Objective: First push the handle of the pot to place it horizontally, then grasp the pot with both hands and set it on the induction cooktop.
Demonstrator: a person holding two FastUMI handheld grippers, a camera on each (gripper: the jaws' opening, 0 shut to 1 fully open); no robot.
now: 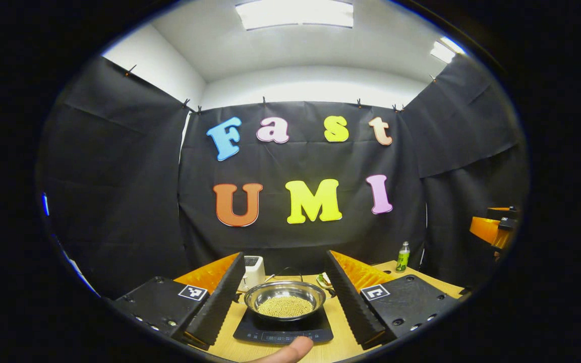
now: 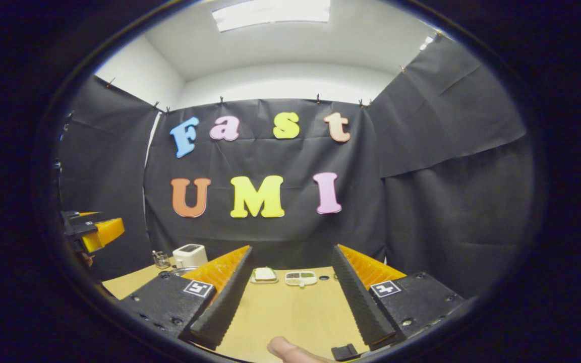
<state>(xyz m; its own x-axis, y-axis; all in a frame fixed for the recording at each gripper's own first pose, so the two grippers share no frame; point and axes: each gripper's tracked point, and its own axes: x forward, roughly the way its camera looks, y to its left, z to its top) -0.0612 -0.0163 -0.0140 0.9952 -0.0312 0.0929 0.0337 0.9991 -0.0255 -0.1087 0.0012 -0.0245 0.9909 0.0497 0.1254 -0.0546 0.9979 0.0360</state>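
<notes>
A steel pot (image 1: 285, 297) holding yellowish grains rests on the black induction cooktop (image 1: 283, 330) on the wooden table. A thin dark wire arcs just behind its far rim; I cannot tell if that is the handle. My left gripper (image 1: 286, 337) is open, its black fingers (image 1: 217, 302) standing wide on either side of the pot without touching it. My right gripper (image 2: 294, 333) is open over bare tabletop with nothing between its fingers (image 2: 361, 302). Each gripper shows orange at the edge of the other's view: the right gripper (image 1: 495, 227), the left gripper (image 2: 91, 234).
A white toaster (image 1: 253, 272) stands behind the pot, also seen as the toaster (image 2: 189, 255). A green bottle (image 1: 402, 257) is at the back right. Two small food dishes (image 2: 264, 275) (image 2: 300, 278) lie near the wall. A fingertip (image 1: 290, 350) shows at the bottom edge.
</notes>
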